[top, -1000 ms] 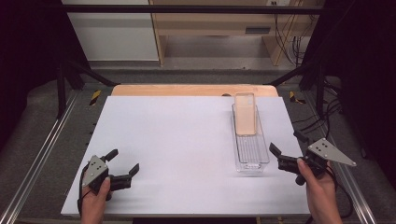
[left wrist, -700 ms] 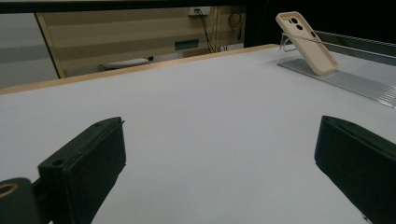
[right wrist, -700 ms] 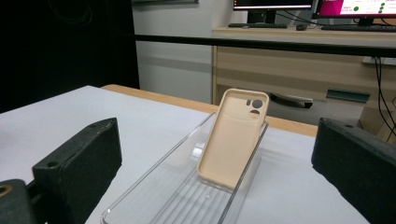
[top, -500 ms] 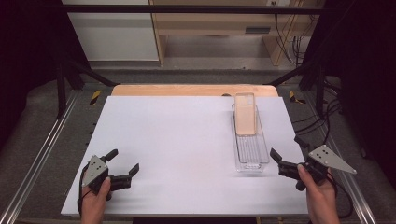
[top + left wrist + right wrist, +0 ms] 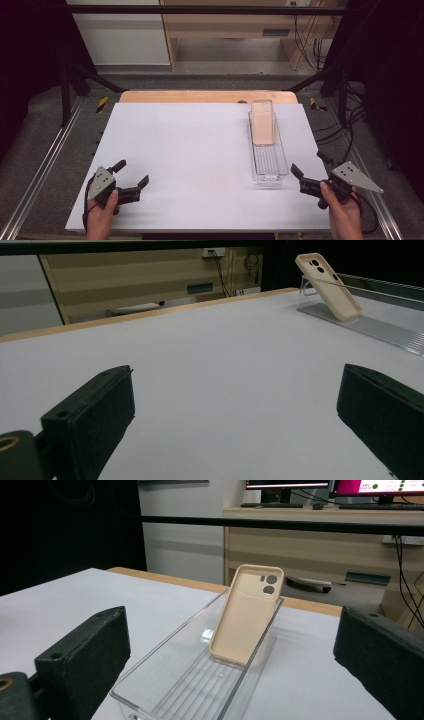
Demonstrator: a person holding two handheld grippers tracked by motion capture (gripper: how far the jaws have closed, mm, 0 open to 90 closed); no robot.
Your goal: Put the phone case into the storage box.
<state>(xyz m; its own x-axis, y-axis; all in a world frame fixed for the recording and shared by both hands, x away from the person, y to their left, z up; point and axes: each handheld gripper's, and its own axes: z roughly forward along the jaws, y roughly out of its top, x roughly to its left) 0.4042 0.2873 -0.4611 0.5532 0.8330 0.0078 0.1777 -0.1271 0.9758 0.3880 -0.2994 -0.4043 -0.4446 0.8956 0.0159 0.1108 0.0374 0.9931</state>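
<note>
Over the last second the right gripper (image 5: pixel 306 178) drew back a little from the clear tray (image 5: pixel 268 176) holding the leaning beige phone case (image 5: pixel 262 121), while both it and the left gripper (image 5: pixel 132 173) were wide open and empty, so grasping had not begun.

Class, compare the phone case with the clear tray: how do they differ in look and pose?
The phone case is beige and opaque; the tray is see-through. The phone case leans tilted against the tray's far end; the tray lies flat on the table. Both are long and narrow.
</note>
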